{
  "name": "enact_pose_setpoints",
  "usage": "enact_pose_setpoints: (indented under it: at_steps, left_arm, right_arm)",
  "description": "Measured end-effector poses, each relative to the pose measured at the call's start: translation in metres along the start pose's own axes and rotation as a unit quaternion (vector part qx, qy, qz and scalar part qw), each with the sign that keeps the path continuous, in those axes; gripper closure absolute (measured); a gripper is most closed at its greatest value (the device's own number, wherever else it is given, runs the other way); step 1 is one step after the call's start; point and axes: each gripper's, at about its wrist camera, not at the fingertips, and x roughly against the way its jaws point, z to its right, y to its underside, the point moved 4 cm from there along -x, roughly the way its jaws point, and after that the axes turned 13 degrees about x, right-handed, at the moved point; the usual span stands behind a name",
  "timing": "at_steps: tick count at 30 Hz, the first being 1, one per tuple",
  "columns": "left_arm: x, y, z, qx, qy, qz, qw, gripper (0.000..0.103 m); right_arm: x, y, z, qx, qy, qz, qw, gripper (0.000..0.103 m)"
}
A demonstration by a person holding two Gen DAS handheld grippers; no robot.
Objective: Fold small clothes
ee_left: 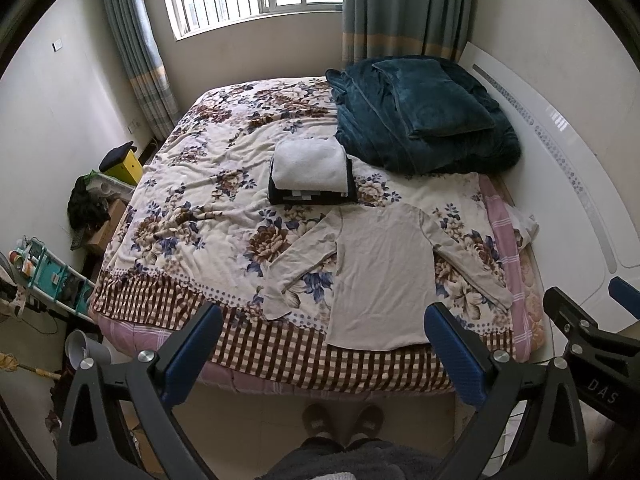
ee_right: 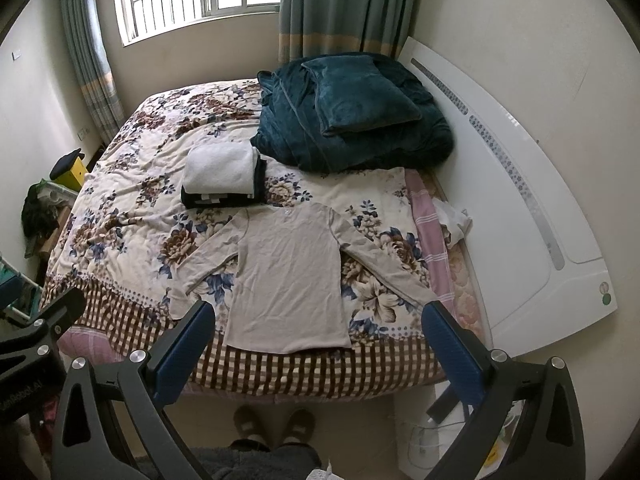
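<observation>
A small beige long-sleeved shirt (ee_left: 380,272) lies flat, sleeves spread, near the front edge of the floral bed (ee_left: 200,200); it also shows in the right wrist view (ee_right: 288,272). Behind it stands a stack of folded clothes (ee_left: 310,172), white on top of dark, also in the right wrist view (ee_right: 222,180). My left gripper (ee_left: 324,352) is open and empty, held above the bed's front edge below the shirt's hem. My right gripper (ee_right: 320,352) is open and empty, also in front of the hem. The right gripper's body shows at the right edge of the left wrist view (ee_left: 592,344).
A dark teal blanket with a pillow (ee_left: 424,116) is piled at the back right of the bed. A white headboard (ee_left: 560,184) runs along the right side. Clutter and a shelf (ee_left: 52,276) stand on the floor at the left. My slippered feet (ee_left: 340,420) stand before the bed.
</observation>
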Motion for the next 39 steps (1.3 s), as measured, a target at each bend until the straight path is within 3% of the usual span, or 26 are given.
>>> enact_pose_setpoints:
  at_steps: [17,24,28,31,39]
  left_arm:
    - [-0.002,0.000,-0.001,-0.001,0.003,-0.003,1.0000,0.000]
    - [-0.035,-0.018,-0.007,0.009,-0.010,0.010,0.9999,0.000]
    - [-0.082,-0.028,-0.003,-0.004,-0.018,0.018,0.9997,0.000]
    - [-0.135,-0.033,0.016,-0.025,-0.036,0.009,0.9990,0.000]
    - [-0.310,-0.008,0.074,-0.060,-0.081,-0.050,0.9936,0.000]
  right_arm:
    - [-0.003,-0.001,-0.002,-0.003,0.000,-0.003,1.000,0.000]
    - [-0.028,0.008,0.002,-0.038,0.000,-0.020,0.999,0.000]
    - [-0.082,0.026,0.030,-0.105,0.014,-0.041,0.993,0.000]
    - [-0.143,0.047,0.065,-0.185,0.019,-0.063,0.981,0.000]
    - [-0.351,0.154,0.175,-0.366,0.053,-0.154,0.916,0.000]
